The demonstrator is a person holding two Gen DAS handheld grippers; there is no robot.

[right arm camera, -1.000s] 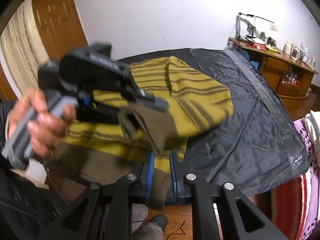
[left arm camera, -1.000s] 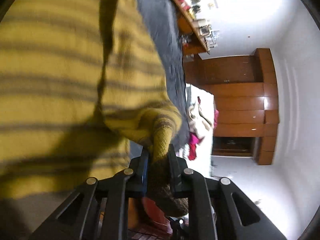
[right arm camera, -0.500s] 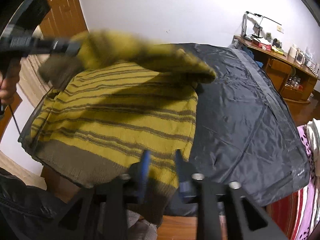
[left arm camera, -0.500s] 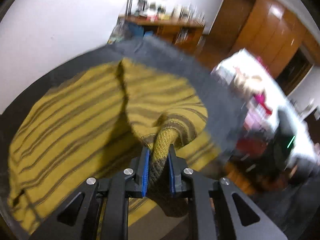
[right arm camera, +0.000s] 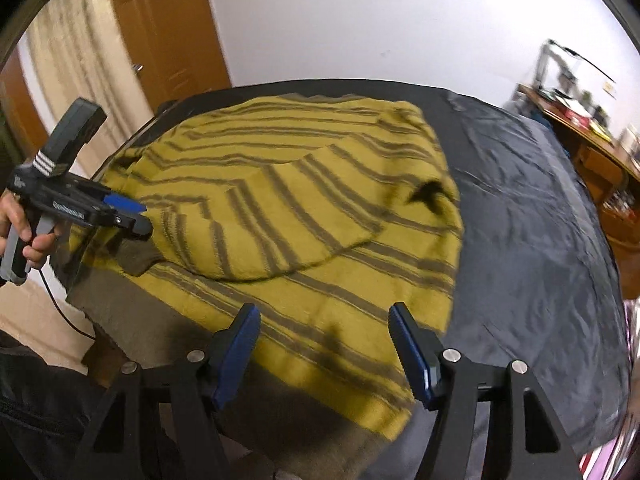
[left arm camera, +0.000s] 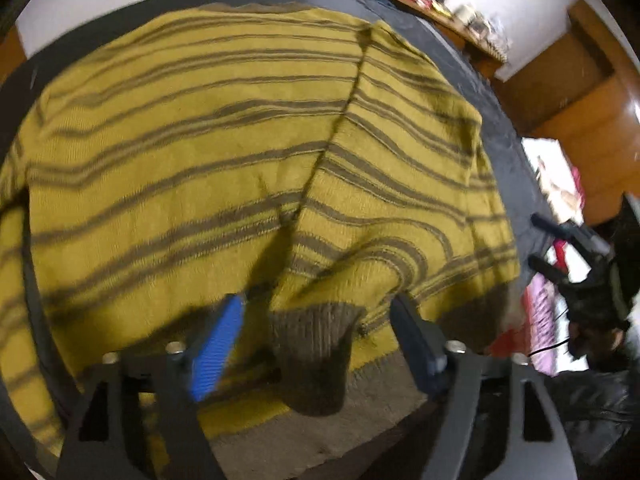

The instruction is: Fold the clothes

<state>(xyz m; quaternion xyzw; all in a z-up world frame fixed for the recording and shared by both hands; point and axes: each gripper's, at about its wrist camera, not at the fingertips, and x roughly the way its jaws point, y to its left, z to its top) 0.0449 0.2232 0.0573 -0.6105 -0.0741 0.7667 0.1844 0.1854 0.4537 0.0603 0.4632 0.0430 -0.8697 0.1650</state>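
Left wrist view: the left gripper is opening, its blue pads standing wide apart. The brown cuff of a sleeve lies between the fingers, touched by neither pad. Ahead of the fingertips the yellow striped sweater spreads flat over the black cloth that covers the table, and the sleeve is folded across the body, running from the cuff up and away to the right. Only this view shows the cuff sitting loose in the gap. Far to the right of the fingers the right gripper appears, dark and blurred; how its jaws stand cannot be read from here.

Right wrist view: the right gripper is also opening, its pads well apart with nothing pressed between them; the sweater's brown hem and lowest stripes lie under the gap. Beyond the fingertips the folded sleeve forms a rounded flap over the sweater's body. Only here does the bare black cloth show stretching away to the right of the fingers, with a wooden desk past it. To the left of the fingers a hand holds the left gripper, its tips just above the cuff at the sweater's left edge.
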